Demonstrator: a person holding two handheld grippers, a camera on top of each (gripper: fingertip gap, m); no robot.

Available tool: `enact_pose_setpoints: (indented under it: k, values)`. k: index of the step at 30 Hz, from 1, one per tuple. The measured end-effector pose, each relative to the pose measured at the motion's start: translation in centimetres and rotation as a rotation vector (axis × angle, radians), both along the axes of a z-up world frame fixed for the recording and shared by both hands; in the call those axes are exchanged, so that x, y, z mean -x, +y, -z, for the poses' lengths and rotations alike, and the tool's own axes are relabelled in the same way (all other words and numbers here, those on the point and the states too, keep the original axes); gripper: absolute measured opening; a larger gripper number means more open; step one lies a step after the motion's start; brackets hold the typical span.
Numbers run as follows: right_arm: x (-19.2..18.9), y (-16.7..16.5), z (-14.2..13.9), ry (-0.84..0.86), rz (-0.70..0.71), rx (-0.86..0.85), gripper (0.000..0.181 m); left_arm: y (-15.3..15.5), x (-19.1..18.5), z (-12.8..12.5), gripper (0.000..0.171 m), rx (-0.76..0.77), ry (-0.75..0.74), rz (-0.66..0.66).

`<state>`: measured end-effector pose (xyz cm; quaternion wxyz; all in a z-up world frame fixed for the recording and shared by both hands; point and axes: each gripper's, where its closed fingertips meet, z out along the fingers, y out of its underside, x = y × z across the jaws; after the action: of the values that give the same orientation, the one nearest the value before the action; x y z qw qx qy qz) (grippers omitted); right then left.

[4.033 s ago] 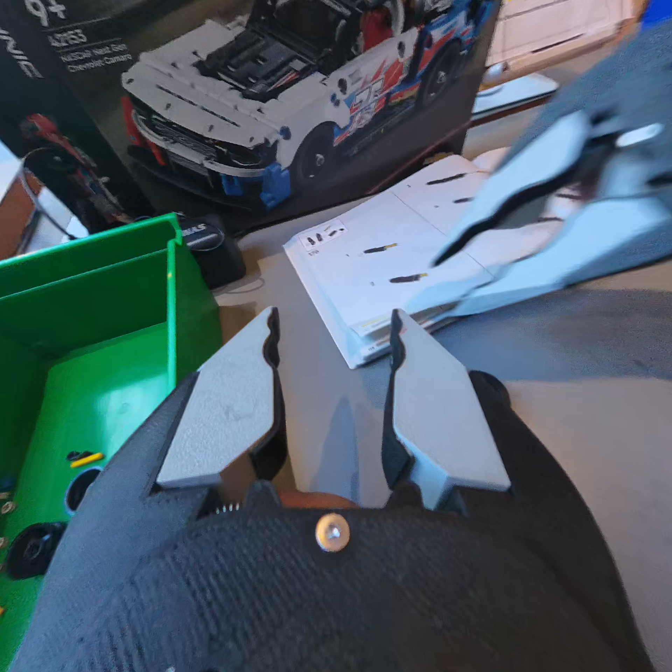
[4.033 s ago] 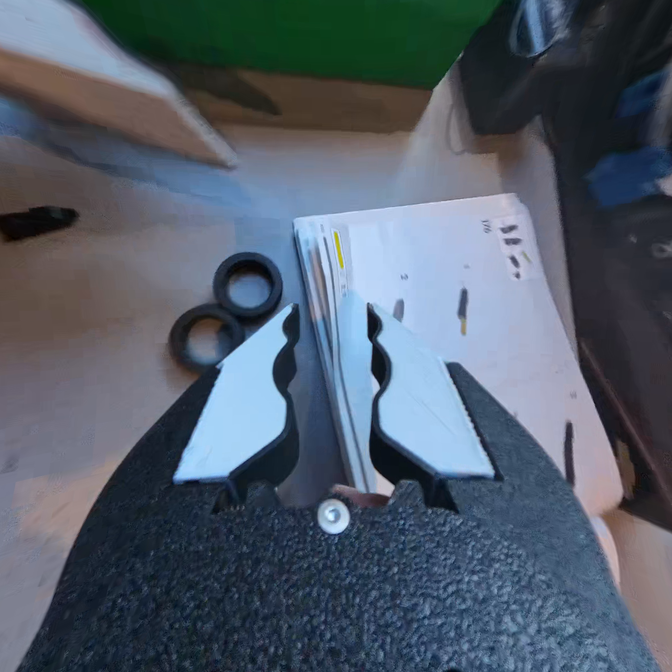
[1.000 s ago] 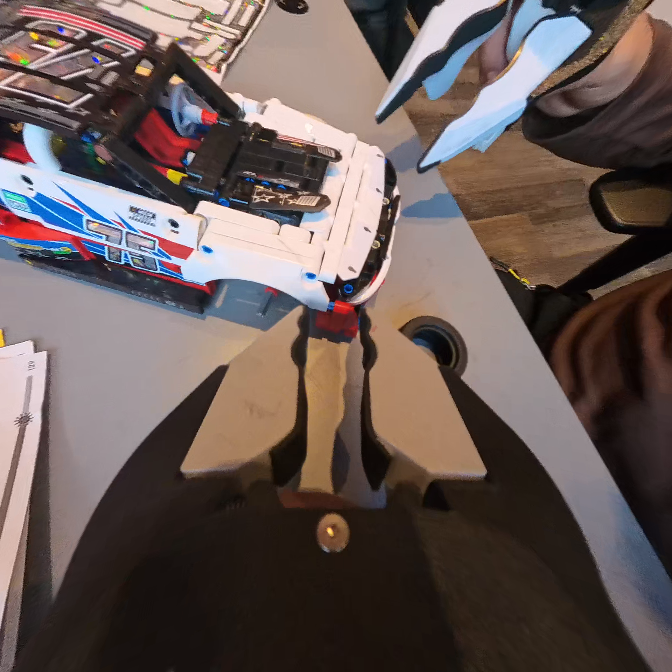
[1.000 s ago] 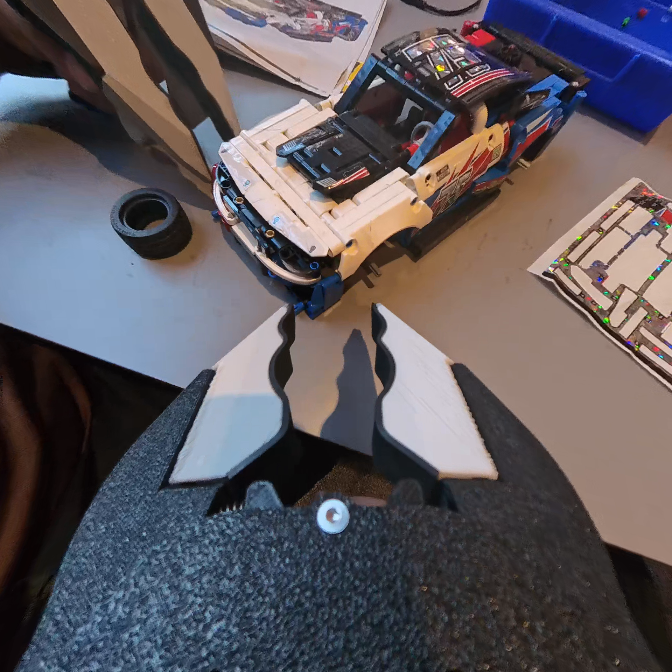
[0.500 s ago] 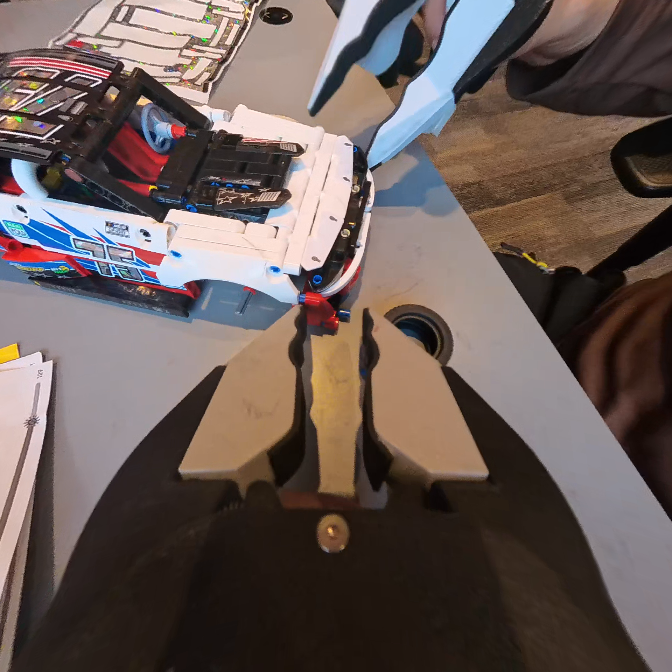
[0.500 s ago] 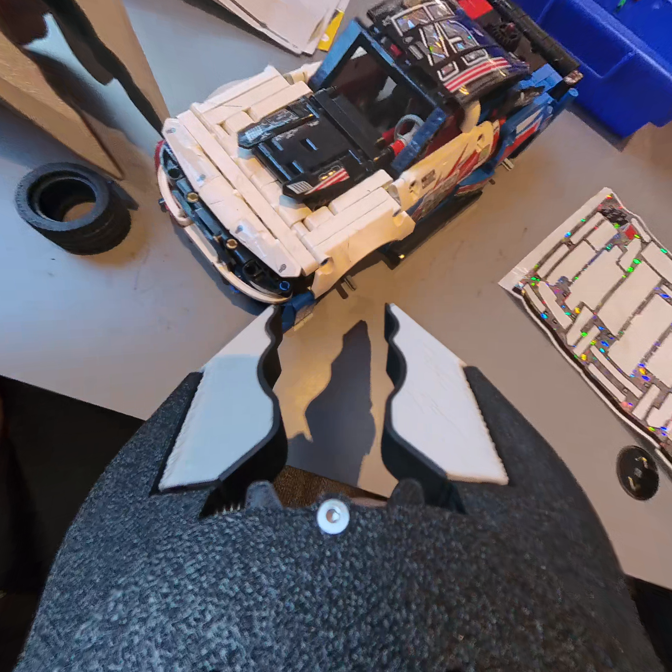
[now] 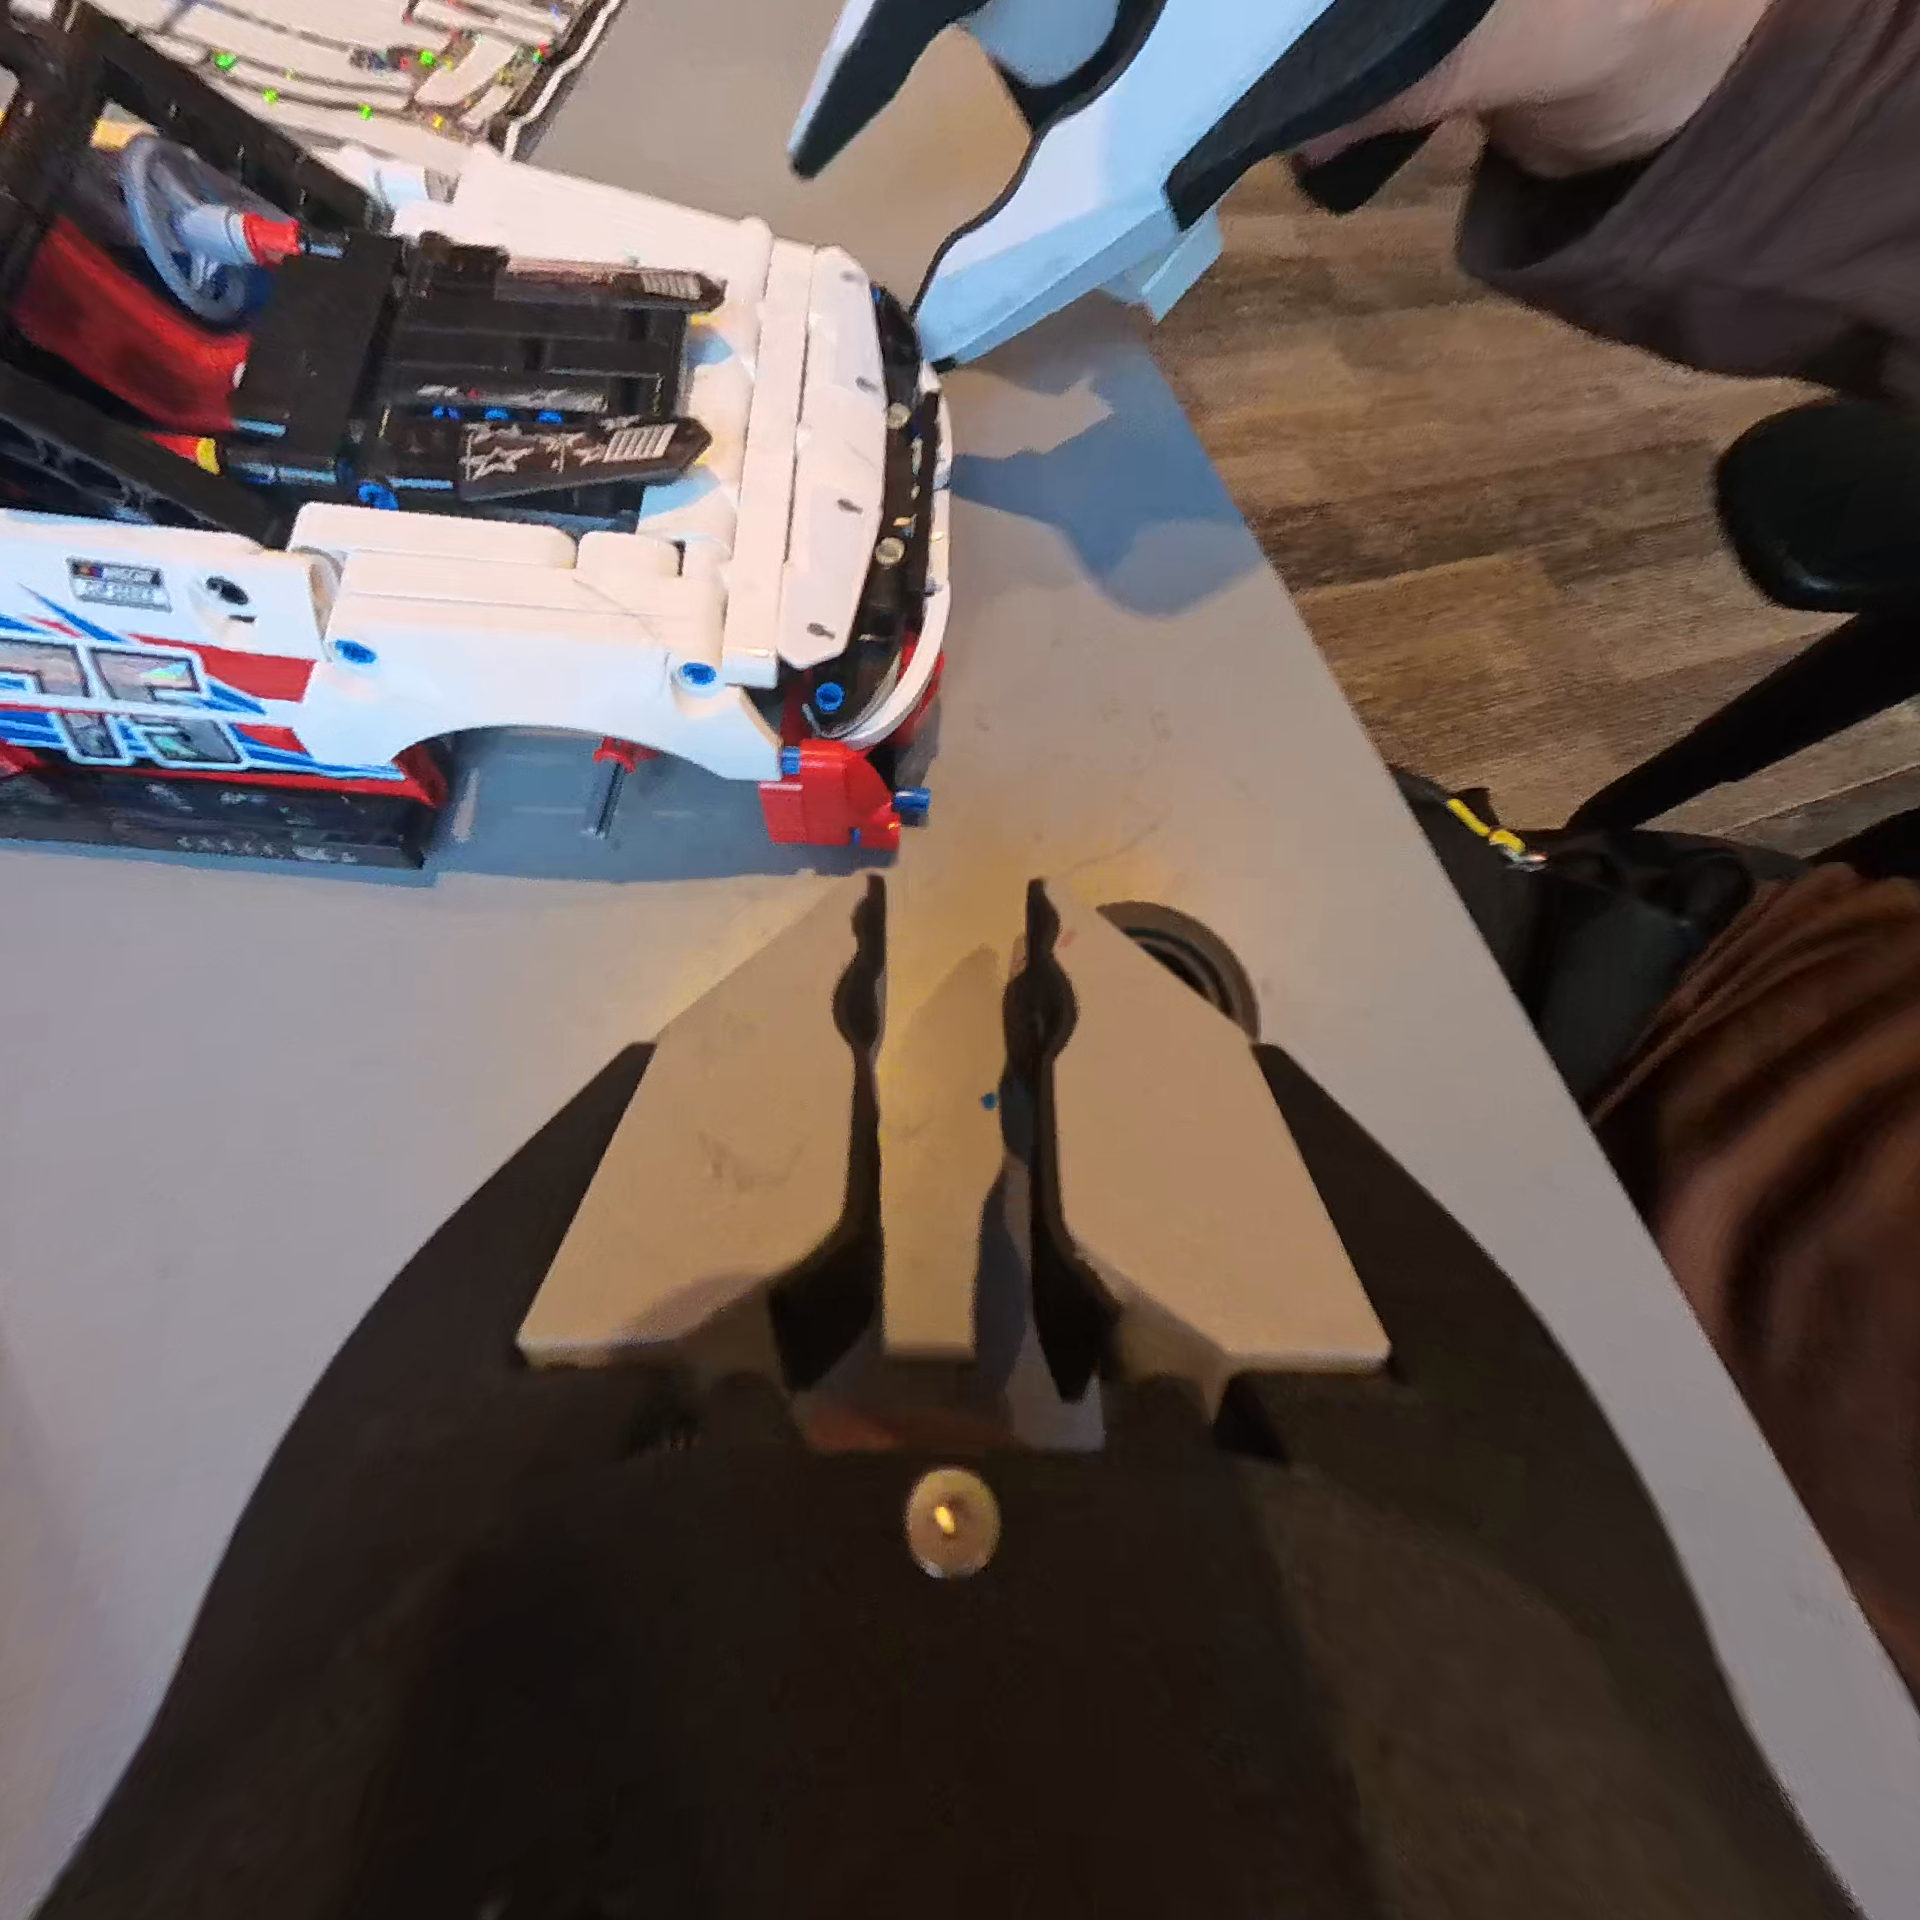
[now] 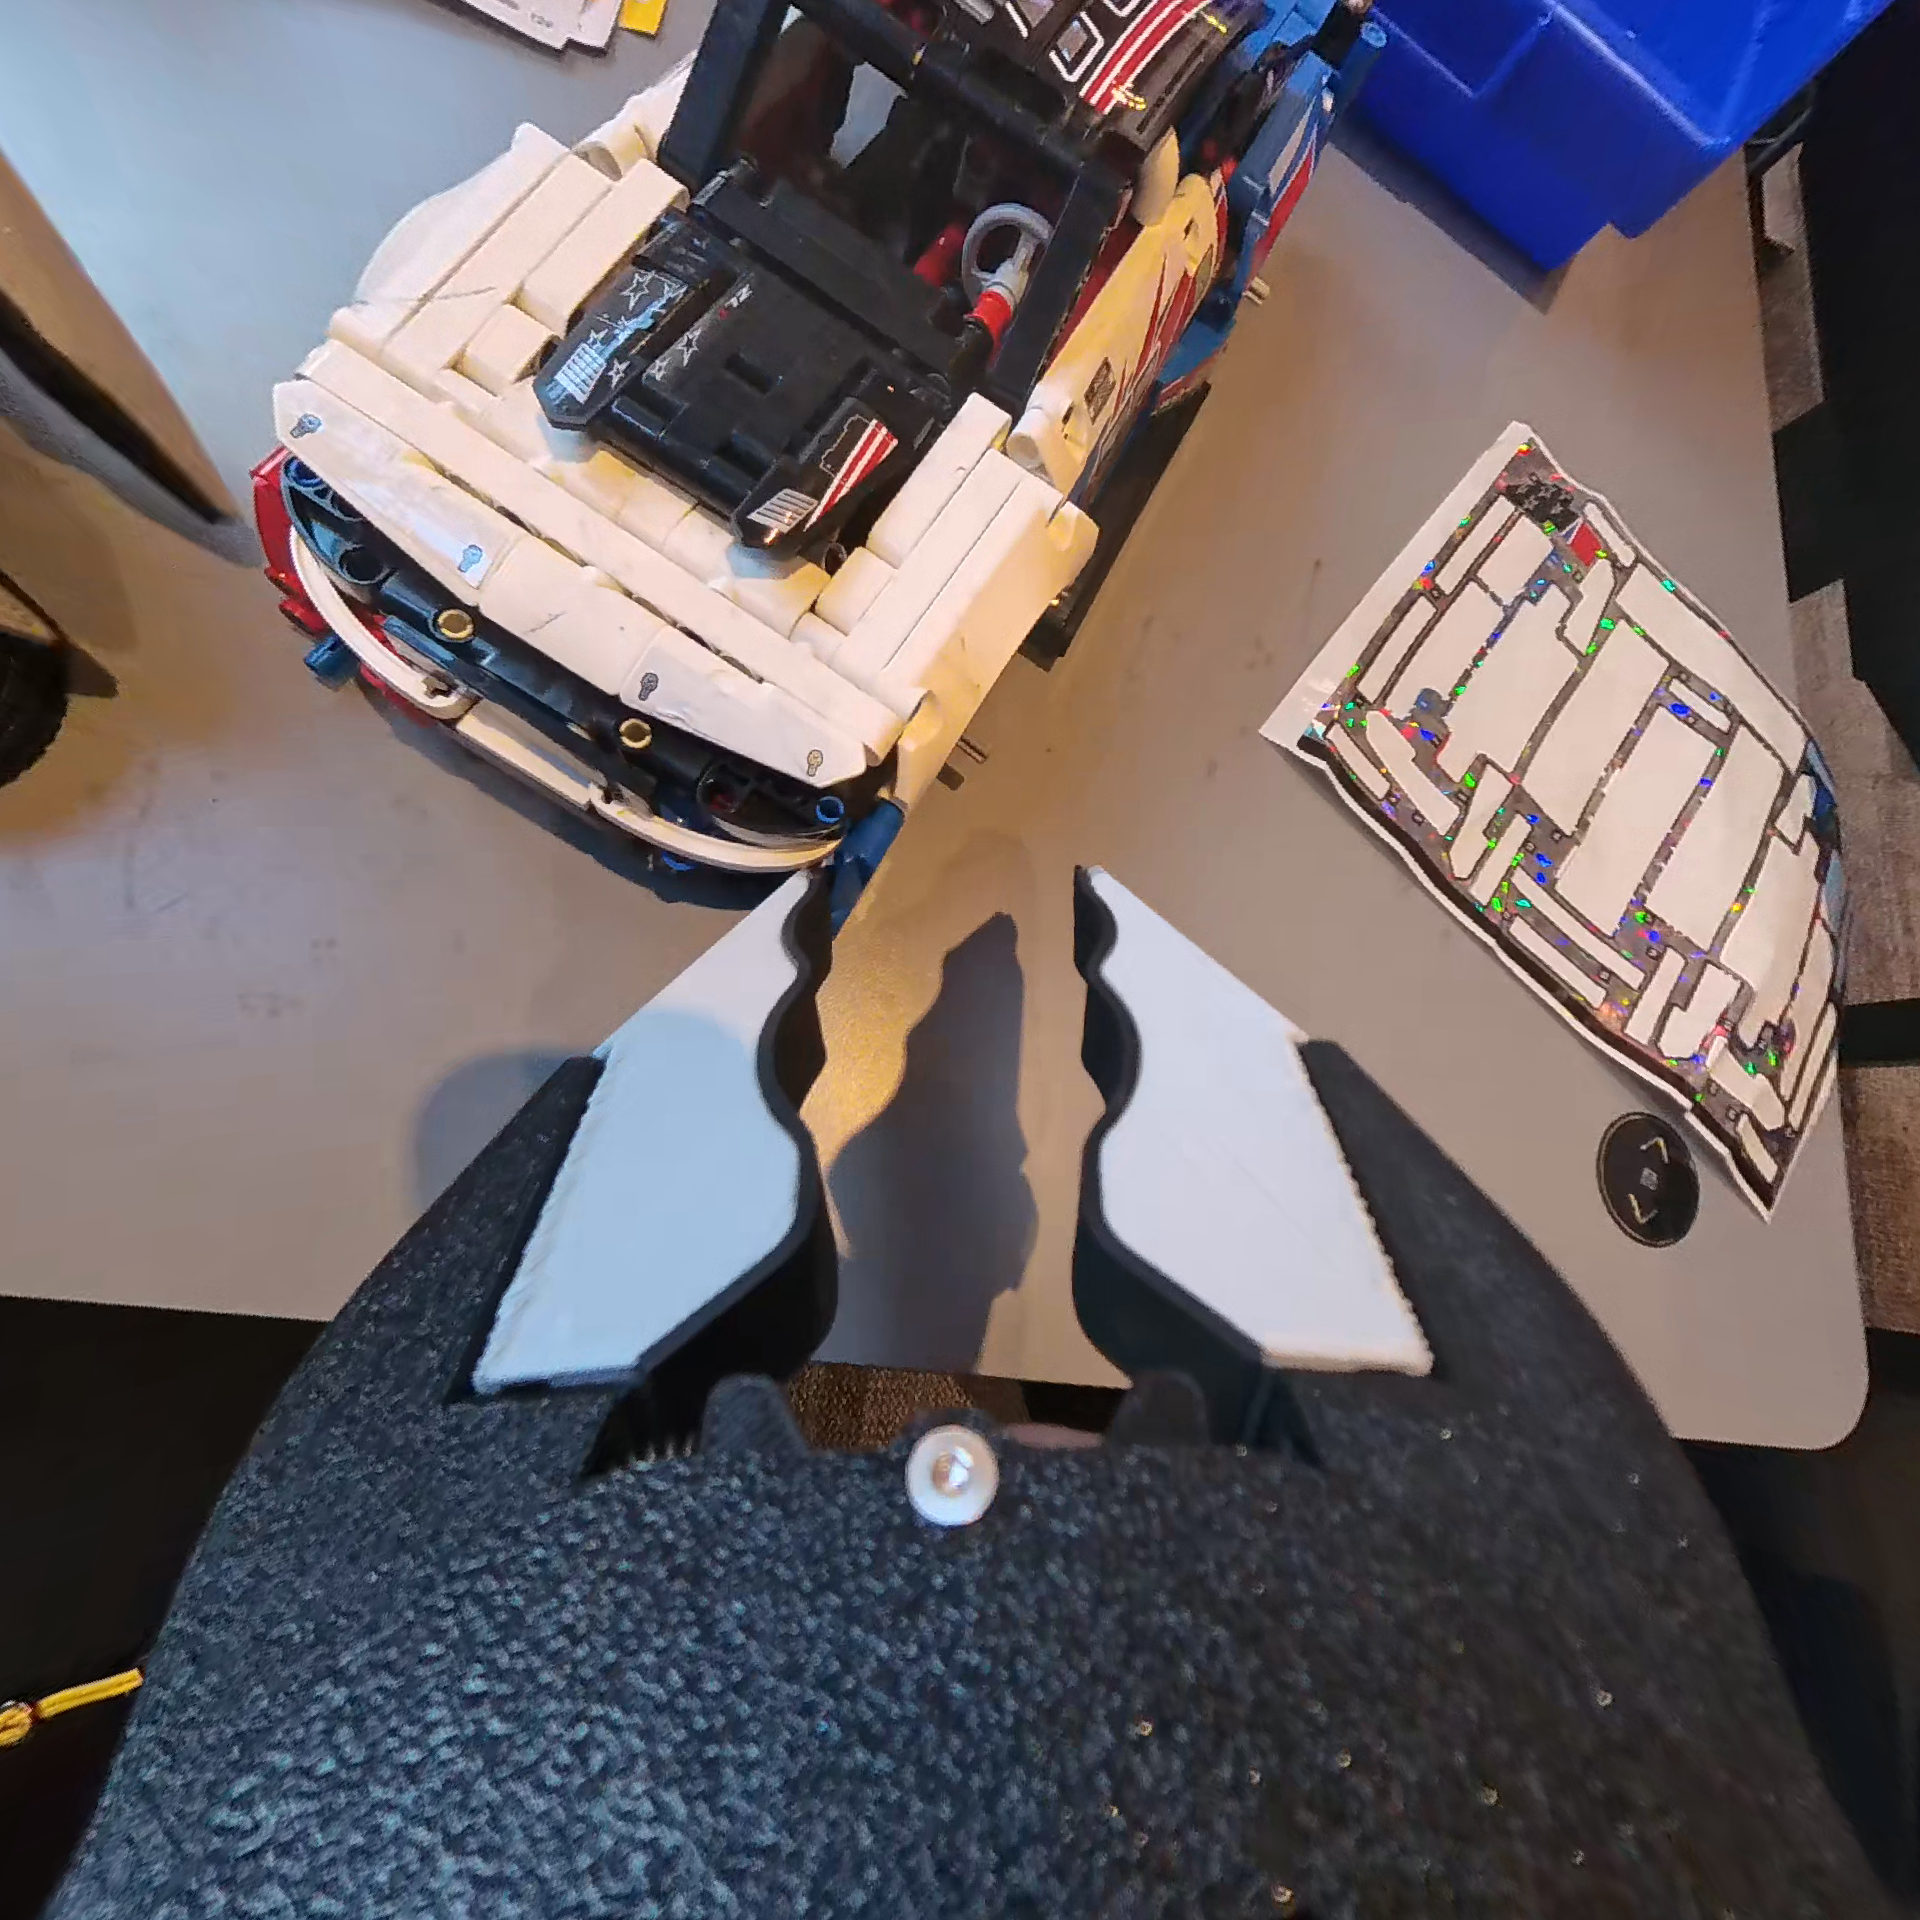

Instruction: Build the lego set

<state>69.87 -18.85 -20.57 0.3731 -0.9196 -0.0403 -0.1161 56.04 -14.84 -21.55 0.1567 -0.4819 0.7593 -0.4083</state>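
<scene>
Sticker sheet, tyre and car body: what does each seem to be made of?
Sticker sheet: thin paper backing with a holographic foil border, judging by the rainbow glints; lies flat. Tyre, mostly hidden behind the left gripper: matte black, probably rubber. Car: hard moulded plastic bricks, slightly glossy white panels with visible seams and black parts.

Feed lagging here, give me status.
Left gripper open, empty. Right gripper open, empty, at car nose. Front wheel missing; tyre beside left fingers.

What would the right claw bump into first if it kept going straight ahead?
Probably the lego car. The right claw is open and empty, and its left fingertip is already beside the car's blue front corner. Depth is unclear, so it might slide just past it.
</scene>
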Motion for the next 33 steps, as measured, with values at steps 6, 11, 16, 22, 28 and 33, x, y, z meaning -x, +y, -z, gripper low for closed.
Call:
enact_pose_setpoints:
  k: [6,11,16,22,28,33]
  values:
    - [0.3,-0.2,0.3,0.01,-0.012,-0.02,0.042,1.8,-0.4,-0.5,0.026,0.011,-0.023,-0.057]
    - [0.6,-0.6,1.0,0.019,-0.034,-0.037,0.041,3.1,-1.1,-0.9,0.025,0.08,-0.034,-0.127]
    - [0.2,-0.7,0.4,0.059,-0.033,-0.097,0.041,4.0,-1.1,-1.2,0.024,0.05,-0.068,-0.138]
    - [0.6,-0.8,-0.4,0.146,-0.101,-0.164,0.042,3.6,-0.8,-1.8,0.028,0.045,-0.121,-0.079]
    - [0.9,-0.6,0.0,0.214,-0.187,-0.167,0.043,3.1,-1.3,-1.9,0.035,-0.092,-0.199,-0.038]
    - [0.6,-0.3,0.8,0.186,-0.246,-0.109,0.044,2.6,-2.6,-1.7,0.036,-0.133,-0.201,-0.019]
